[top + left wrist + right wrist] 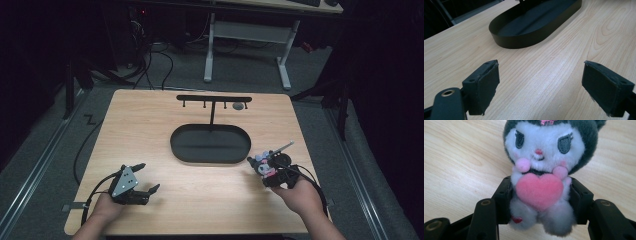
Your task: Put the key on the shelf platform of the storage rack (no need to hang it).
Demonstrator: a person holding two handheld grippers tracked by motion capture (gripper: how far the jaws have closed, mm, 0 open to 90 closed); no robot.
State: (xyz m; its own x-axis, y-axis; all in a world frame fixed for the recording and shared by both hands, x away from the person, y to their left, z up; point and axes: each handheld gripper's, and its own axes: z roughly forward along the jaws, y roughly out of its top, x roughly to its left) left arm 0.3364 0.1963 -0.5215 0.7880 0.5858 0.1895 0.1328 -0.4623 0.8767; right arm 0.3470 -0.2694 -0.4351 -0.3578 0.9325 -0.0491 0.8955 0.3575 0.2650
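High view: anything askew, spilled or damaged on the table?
Nothing stands out. The black oval tray sits flat mid-table with its hook stand upright. The right gripper holds a plush doll squarely between its jaws; the left gripper rests open near the table edge.

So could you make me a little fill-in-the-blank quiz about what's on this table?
1. The right hand-held gripper is shut on a plush toy hugging a pink ____.
2. The left hand-held gripper is ____, with nothing between its jaws.
3. The oval black tray sits on a ____ table.

Missing words: heart; open; wooden
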